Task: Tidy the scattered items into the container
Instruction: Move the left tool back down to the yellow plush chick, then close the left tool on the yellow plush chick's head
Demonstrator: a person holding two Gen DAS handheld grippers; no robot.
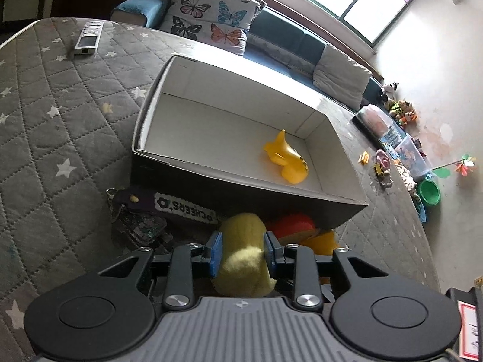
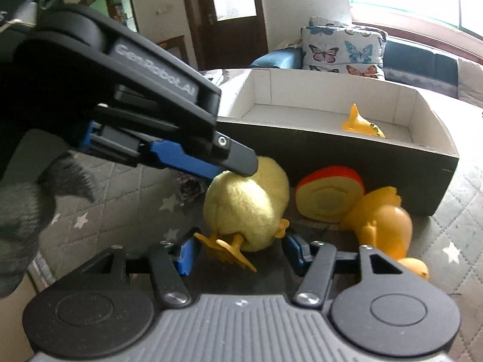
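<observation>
left hand-held gripper (image 1: 243, 252) angled down, clamped on plush duck (image 1: 244, 259); right hand-held gripper (image 2: 240, 252) apart.

The left tongs (image 1: 243, 252) were closed, their blue pads (image 1: 216, 253) pressed against both sides of a held object. Seen from the right wrist, they (image 2: 241, 167) reached in from the upper left, angled downward. The right tongs (image 2: 240, 252) stood open, jaws spread wide and low. A gloved hand (image 2: 27, 211) showed at left.
</observation>
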